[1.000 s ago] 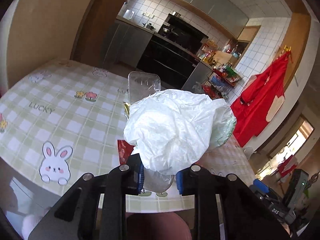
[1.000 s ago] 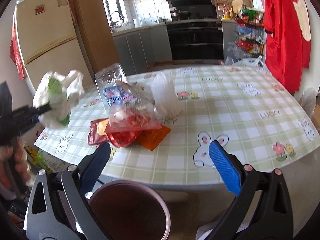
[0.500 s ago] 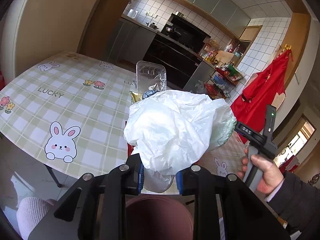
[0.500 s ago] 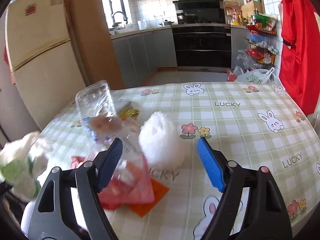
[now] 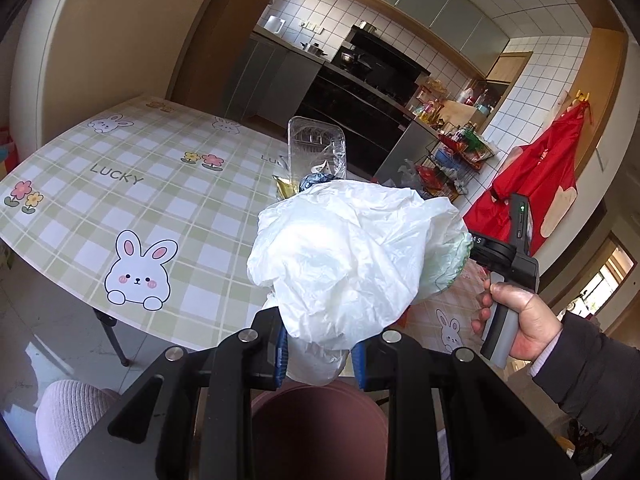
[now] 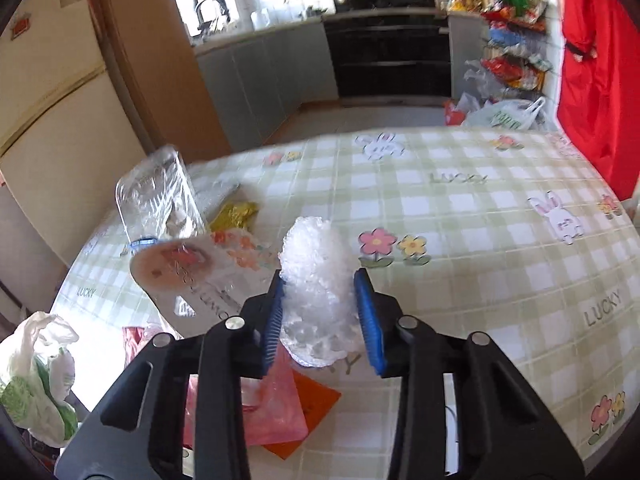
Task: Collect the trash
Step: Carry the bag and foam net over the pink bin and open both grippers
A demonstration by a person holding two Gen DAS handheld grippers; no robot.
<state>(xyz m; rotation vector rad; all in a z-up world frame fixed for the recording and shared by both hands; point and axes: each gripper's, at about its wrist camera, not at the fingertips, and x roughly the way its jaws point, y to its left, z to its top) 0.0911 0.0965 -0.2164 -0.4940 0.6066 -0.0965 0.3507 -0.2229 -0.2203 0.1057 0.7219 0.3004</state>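
Observation:
My left gripper is shut on a crumpled white plastic bag, held off the table edge above a brown bin. The bag also shows in the right wrist view at lower left. My right gripper has its blue pads on either side of a white crinkled plastic wad that stands on the checked tablecloth. The jaws have narrowed around the wad; whether they press it is unclear. A clear plastic clamshell box, a gold wrapper, a pink bag and an orange packet lie to the left.
The round table carries the trash pile near its front edge. A fridge stands to the left, kitchen cabinets and a black oven behind, a red apron on the right wall. A pink slipper is on the floor.
My right gripper has moved forward over the table and closed in around the white wad. The left gripper has drawn back from the table with the white bag, the bin under it.

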